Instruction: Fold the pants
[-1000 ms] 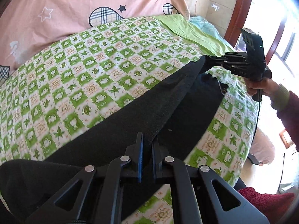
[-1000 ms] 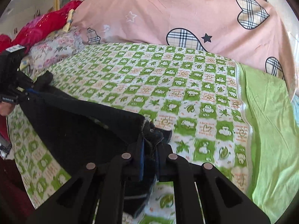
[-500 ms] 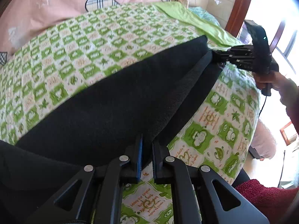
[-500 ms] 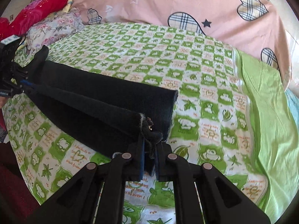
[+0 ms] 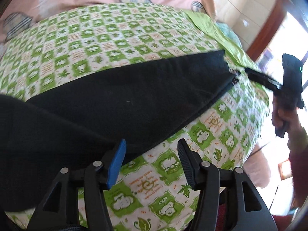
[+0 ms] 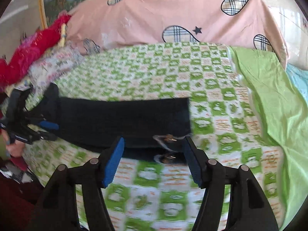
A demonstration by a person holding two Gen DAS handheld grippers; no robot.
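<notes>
Item: pants (image 5: pixel 119 100), black, lying flat across mid-frame on checked sheet (image 5: pixel 107 44), legs stacked lengthwise.

L gripper (image 5: pixel 152 150): jaws opening, wide apart, holding nothing; waist-end hem sitting just under blue pad.

R gripper (image 6: pixel 154 146): jaws opening, nothing gripped; cuff end w/ metal bits lying between fingers, lower centre.

Risk: I'm judging a pad could be snagging fabric while pulling away, dragging top leg off lower one and skewing the fold.

Setting: a home bedroom. Indicators: a bed covered by a green-checked sheet (image 6: pixel 154 73), a pink quilt (image 6: pixel 173 9) with plaid hearts at its head, piled bedding (image 6: pixel 38 44) alongside, a wood-framed window (image 5: pixel 269 28), tiled wall.
</notes>
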